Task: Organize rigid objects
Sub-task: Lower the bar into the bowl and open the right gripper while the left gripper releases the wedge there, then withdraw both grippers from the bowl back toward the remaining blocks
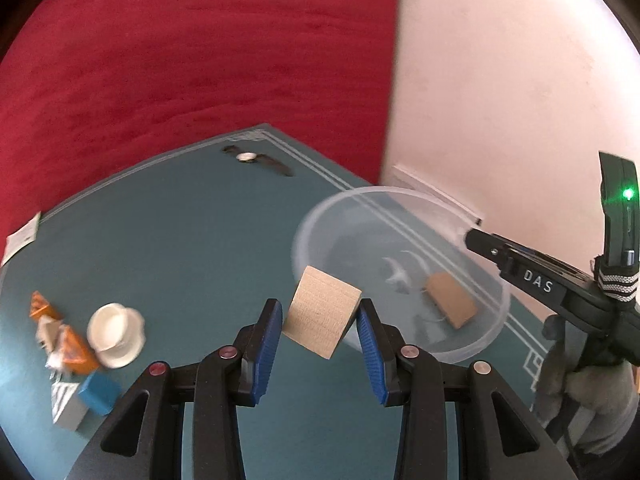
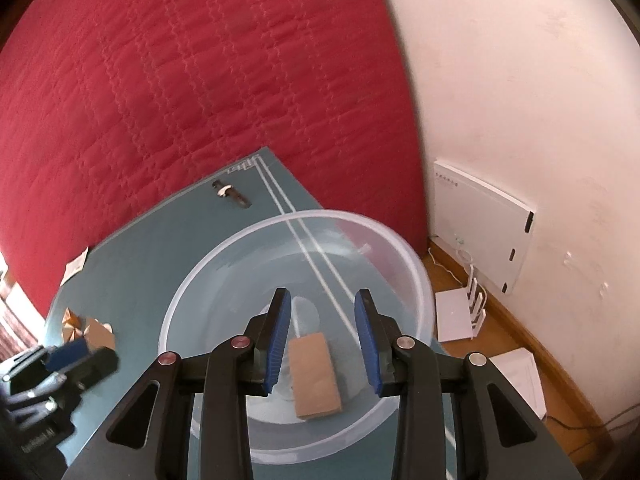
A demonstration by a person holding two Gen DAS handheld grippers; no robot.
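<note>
While right gripper (image 2: 320, 336) gapes over bowl (image 2: 408, 264), left gripper (image 1: 320, 320) clamps block (image 1: 322, 312)

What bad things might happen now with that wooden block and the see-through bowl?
1. The wooden block sits tilted in the left gripper, held by its edges, so it might slip onto the table before reaching the clear bowl.
2. The open right gripper hovers over the bowl, so the left one may bump it.
</note>
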